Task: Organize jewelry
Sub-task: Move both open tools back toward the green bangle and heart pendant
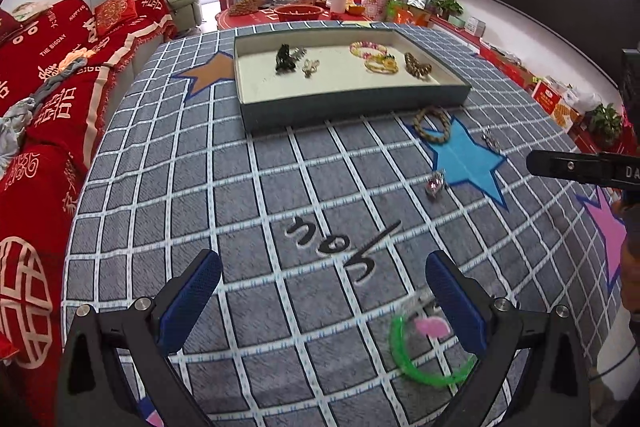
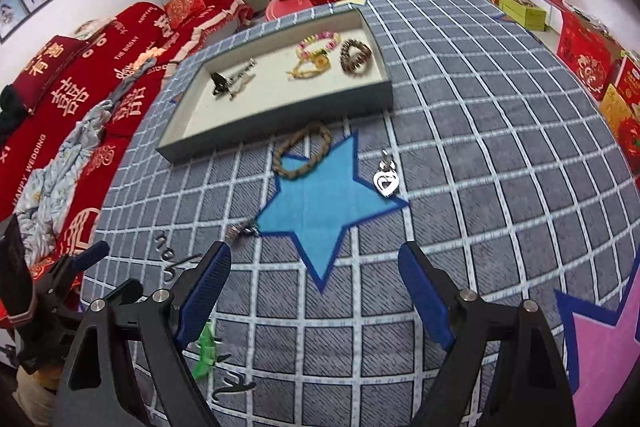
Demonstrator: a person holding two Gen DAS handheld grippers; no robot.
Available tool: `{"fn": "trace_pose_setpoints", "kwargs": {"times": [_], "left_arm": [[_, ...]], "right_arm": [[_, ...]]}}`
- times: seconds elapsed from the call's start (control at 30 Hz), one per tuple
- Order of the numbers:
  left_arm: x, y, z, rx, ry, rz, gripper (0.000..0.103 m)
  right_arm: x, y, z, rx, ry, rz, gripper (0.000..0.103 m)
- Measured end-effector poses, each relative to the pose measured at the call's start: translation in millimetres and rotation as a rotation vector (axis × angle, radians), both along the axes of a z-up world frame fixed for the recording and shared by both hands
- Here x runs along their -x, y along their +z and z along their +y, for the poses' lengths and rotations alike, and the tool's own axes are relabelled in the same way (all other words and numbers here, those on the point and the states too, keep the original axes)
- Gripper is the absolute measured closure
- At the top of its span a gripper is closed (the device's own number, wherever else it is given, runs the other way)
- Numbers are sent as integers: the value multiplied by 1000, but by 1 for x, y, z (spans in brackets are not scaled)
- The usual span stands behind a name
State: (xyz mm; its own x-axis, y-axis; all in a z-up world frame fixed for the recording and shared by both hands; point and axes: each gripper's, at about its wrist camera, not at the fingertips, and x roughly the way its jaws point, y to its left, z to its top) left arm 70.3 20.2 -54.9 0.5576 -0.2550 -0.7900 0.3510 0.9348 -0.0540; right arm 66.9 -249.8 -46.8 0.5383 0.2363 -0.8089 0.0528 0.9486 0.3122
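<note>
My left wrist view looks forward and down from low over the near edge of the checked tablecloth (image 1: 280, 187), with the tray (image 1: 352, 107) at 12 o'clock. My right wrist view sits further right, with the tray (image 2: 280, 115) at 11 o'clock. Both views share the tray, the blue star (image 1: 468, 159) (image 2: 324, 203) and the red sofa (image 1: 60, 87) (image 2: 80, 87).

Tray (image 1: 352, 107) at the cloth's (image 1: 248, 211) far end — rope bracelet (image 1: 433, 124) just before it.
</note>
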Motion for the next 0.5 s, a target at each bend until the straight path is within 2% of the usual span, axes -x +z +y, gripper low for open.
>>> {"fn": "trace_pose_setpoints", "kwargs": {"times": [0.33, 0.5], "left_arm": [[23, -12, -15, 1, -7, 55, 0], [28, -20, -22, -37, -3, 81, 0]], "right_arm": [[7, -22, -20, 35, -84, 65, 15], [1, -28, -24, 52, -97, 74, 15]]}}
